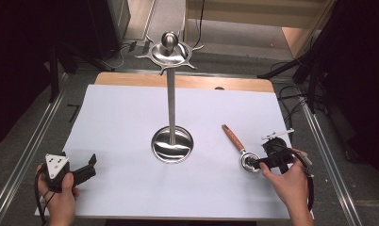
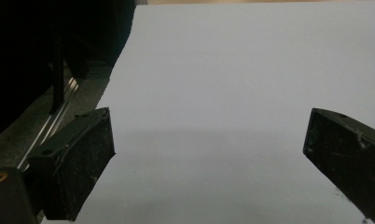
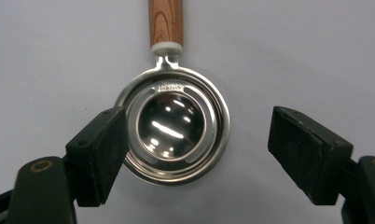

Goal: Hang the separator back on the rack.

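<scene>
Lying on the white sheet (image 1: pixel 131 122), the egg separator (image 3: pixel 172 126) sits between the right claw's (image 3: pixel 197 154) parted jaws, ungripped.

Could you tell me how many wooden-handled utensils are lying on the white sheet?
1: the wooden-handled utensil lies right of the metal stand, its round steel head just ahead of the right gripper.

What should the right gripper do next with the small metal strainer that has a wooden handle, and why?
Probably ease the right gripper forward and close on the rim of the strainer. Its jaws stand open on either side of the steel bowl, and the strainer lies flat on the white sheet. The hook stand rises nearby, so hanging it there seems likely.
</scene>
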The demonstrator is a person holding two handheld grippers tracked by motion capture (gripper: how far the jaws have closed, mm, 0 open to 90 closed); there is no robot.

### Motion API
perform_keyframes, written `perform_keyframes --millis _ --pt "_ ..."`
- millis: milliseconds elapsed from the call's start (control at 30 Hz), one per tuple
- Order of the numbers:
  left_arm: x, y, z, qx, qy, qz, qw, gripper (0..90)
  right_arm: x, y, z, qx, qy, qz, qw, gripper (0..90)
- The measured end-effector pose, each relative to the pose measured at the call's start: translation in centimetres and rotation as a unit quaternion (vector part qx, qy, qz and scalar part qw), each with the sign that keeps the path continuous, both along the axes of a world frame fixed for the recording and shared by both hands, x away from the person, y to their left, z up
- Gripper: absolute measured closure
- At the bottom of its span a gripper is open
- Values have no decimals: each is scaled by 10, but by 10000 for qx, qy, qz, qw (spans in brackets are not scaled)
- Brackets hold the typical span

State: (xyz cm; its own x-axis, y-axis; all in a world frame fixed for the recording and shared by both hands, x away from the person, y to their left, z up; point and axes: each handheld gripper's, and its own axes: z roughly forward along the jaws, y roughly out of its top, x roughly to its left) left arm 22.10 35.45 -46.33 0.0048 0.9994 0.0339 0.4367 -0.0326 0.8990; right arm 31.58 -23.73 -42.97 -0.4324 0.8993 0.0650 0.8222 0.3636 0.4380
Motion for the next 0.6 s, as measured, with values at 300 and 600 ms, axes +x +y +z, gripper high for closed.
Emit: perform_keyframes --millis 300,600 --pt "0 0 0 9 12 -11 10000 27 13 12 6 -43 35 10 10000 230" --pt "-1 -3 0 134 -21 -23 9999 27 24 20 8 46 132 119 9998 350"
